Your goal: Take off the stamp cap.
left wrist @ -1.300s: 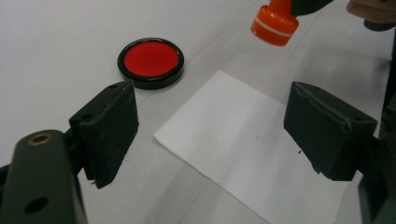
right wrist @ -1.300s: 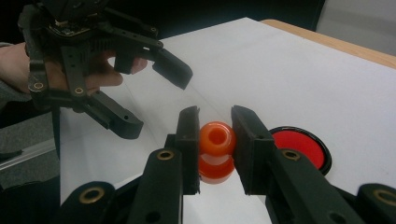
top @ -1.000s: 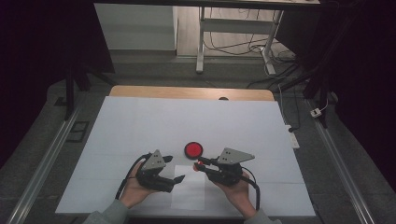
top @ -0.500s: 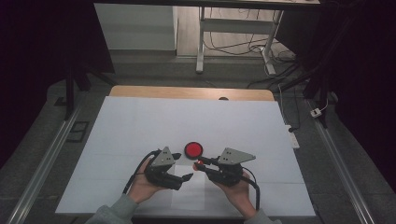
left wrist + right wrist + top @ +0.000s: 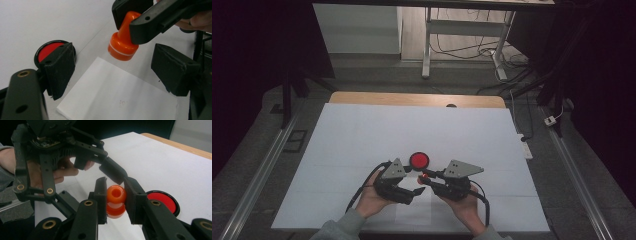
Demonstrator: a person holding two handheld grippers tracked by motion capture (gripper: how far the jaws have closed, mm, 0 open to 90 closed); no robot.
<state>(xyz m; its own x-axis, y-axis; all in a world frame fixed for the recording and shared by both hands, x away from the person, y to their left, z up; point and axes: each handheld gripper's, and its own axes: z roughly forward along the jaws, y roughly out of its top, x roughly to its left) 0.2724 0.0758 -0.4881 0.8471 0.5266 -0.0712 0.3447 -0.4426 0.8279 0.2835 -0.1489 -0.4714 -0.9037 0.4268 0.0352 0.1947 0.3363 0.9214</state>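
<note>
The left gripper (image 5: pixel 416 191) has edged closer toward the sheet of paper (image 5: pixel 120 100), jaws spread and empty. The right gripper (image 5: pixel 423 177) stays put, pinching the orange stamp (image 5: pixel 122 42) above the paper, beside the red ink pad (image 5: pixel 419 160). Stamping looks imminent.

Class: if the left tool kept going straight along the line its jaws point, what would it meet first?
Probably the orange stamp held in the right tool, just above the white paper; depth is hard to judge.
</note>
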